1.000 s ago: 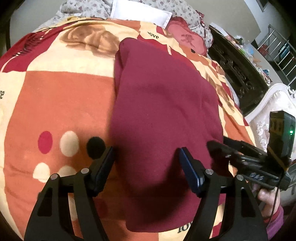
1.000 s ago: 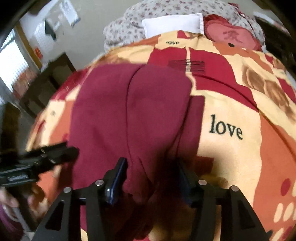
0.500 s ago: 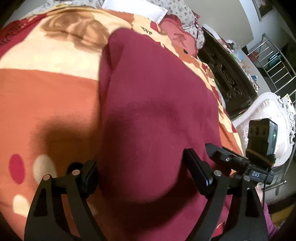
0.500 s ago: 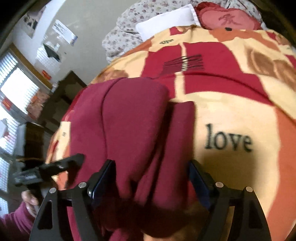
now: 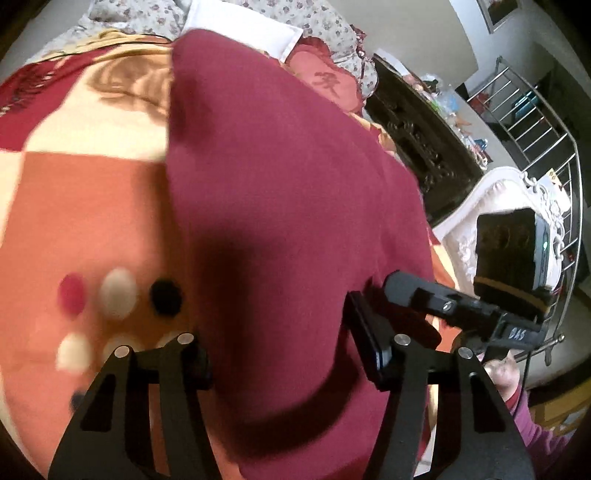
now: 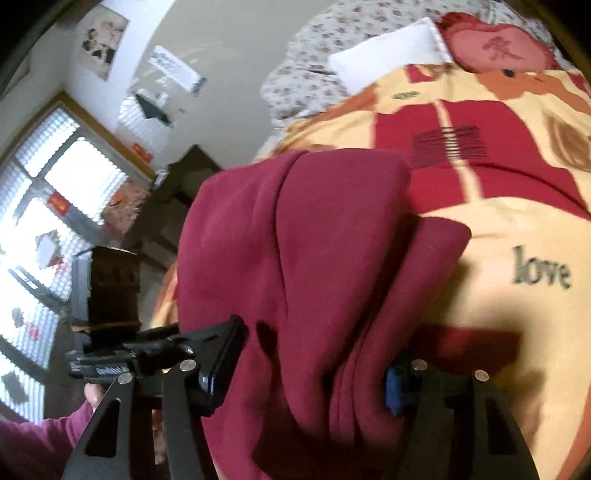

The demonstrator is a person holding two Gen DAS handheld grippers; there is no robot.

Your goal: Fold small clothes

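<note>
A patterned blanket (image 5: 74, 206) in orange, cream and red covers the bed, with the word "love" (image 6: 541, 272) printed on a cream patch. On it lies the maroon garment (image 5: 288, 206), spread long toward the white pillow (image 5: 240, 33) and the red embroidered cushion (image 5: 325, 77) at the head of the bed.

The left gripper (image 5: 277, 354) has its fingers wide apart, with the near end of the garment bulging up between them; its left finger sits at the cloth's edge, and whether the pads press the fabric cannot be told. The right gripper (image 6: 314, 365) also stands spread, and a thick bunch of folded maroon layers fills the gap between its fingers. The blue pad (image 6: 393, 387) is touching the bundle's right side. Each gripper shows in the other's view, just beside the garment's edge.
</note>
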